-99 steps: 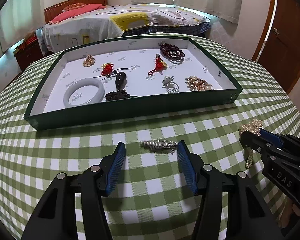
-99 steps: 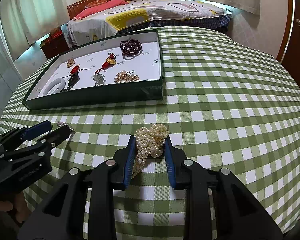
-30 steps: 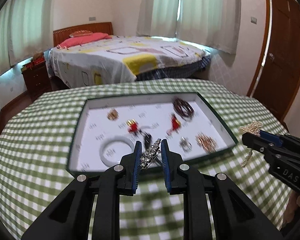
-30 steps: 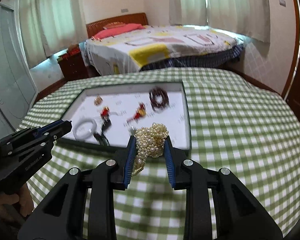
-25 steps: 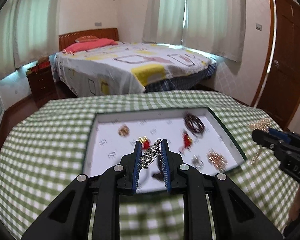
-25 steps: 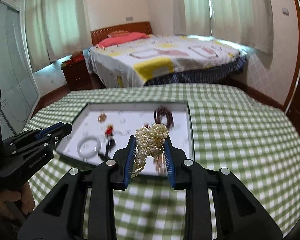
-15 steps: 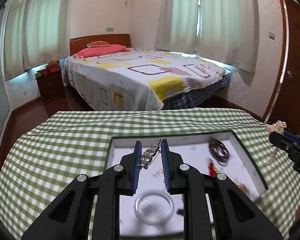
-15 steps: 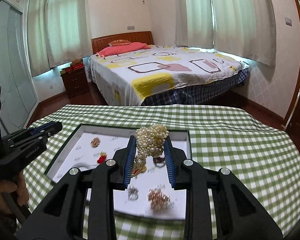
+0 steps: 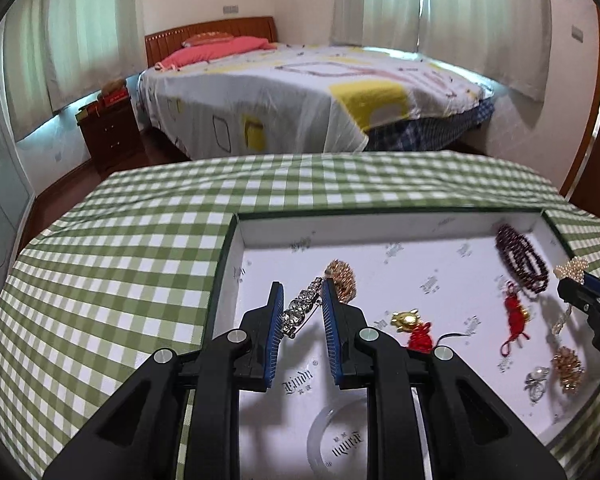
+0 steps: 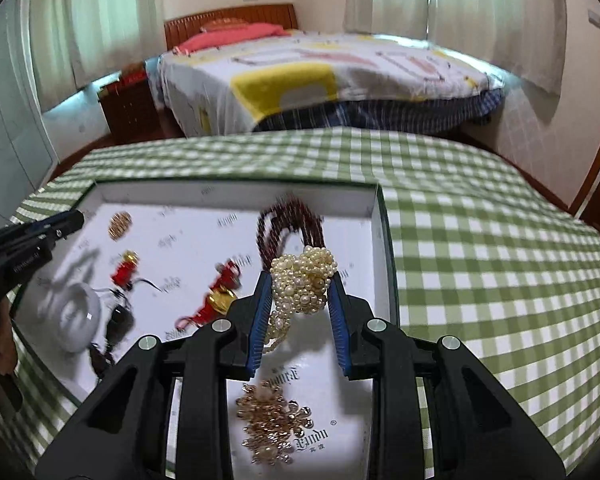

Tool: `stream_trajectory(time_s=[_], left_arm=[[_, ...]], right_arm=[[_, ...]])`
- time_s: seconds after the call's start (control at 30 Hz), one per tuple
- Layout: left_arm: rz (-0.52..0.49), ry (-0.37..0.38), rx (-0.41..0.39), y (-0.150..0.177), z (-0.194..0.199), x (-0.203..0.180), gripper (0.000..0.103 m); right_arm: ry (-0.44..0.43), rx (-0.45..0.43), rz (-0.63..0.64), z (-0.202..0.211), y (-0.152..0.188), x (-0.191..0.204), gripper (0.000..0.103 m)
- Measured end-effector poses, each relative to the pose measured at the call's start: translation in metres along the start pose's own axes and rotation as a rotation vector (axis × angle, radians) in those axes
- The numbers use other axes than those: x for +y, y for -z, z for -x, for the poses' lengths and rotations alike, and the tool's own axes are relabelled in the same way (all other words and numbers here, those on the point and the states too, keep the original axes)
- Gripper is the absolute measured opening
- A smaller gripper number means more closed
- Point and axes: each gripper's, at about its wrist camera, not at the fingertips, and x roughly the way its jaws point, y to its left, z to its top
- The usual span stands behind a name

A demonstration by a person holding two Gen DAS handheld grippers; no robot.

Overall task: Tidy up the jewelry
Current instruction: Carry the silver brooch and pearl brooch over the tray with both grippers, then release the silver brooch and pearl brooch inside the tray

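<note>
My left gripper [image 9: 300, 292] is shut on a silver rhinestone piece [image 9: 300, 309] and hangs over the left part of the white-lined green tray [image 9: 260, 232]. My right gripper [image 10: 300, 280] is shut on a bundle of pearl beads [image 10: 302, 280], held above the tray's [image 10: 374, 216] right side. The right gripper also shows at the right edge of the left wrist view, pearls [image 9: 572, 269] at its tip. The left gripper's tip [image 10: 70, 220] shows at the left of the right wrist view.
In the tray lie a dark red bead bracelet [image 9: 522, 256], two red tassel charms [image 9: 514, 316], a gold charm [image 9: 406, 319], gold clusters [image 10: 272, 424], a ring [image 9: 538, 378] and a white bangle [image 10: 76, 314]. The green checked tablecloth [image 10: 480, 260] surrounds it. A bed [image 9: 300, 92] stands behind.
Both grippers have come forward and down over the tray with their pieces still held. The tray now looks larger and closer under both of them.
</note>
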Motion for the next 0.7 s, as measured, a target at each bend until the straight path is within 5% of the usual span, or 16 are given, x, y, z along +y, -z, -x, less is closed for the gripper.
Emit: stream_trajectory(time_s=[0.7], left_arm=[[-0.042,-0.019,0.129,-0.005,-0.017,-0.011,0.022]], right_arm=[[0.005,0.042,0.005,-0.011,0.005,0.002,0.029]])
